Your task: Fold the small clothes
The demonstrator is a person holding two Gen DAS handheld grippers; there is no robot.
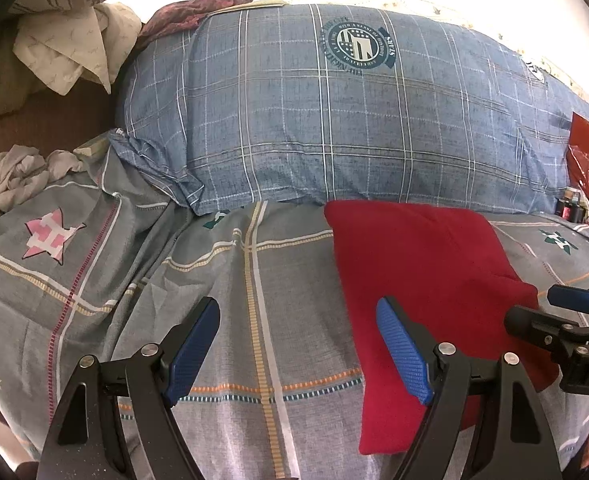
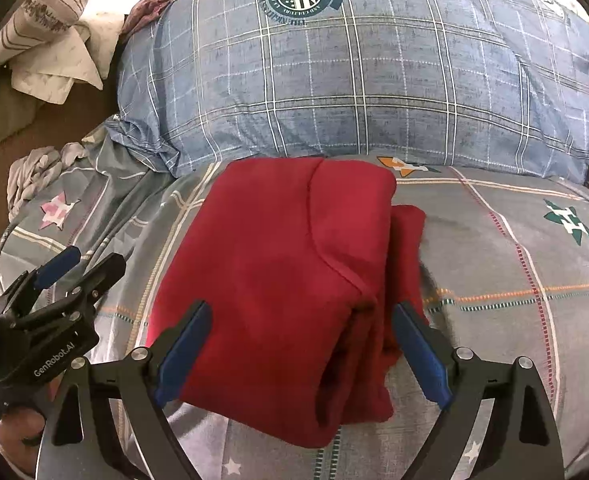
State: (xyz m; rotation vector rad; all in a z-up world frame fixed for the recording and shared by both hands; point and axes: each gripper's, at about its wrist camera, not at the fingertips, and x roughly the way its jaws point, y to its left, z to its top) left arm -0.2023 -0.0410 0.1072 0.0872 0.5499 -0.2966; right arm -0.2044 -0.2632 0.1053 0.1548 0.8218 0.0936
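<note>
Grey plaid star-print bedsheet [image 2: 514, 248] carries the folded red fleece garment [image 2: 286, 272], lying just before the blue plaid pillow [image 2: 354, 80]. Right gripper [image 2: 302, 352] straddles its near edge, jaws wide apart, nothing clamped. Left gripper [image 1: 298, 352] likewise spread, empty (beside the garment). Judgement: pinch all layers together, else the fold slips.

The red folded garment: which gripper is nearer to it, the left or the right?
Right. The right gripper is open with its fingers either side of the red garment's near edge. The left gripper, also open, is over the bedsheet beside it.
</note>
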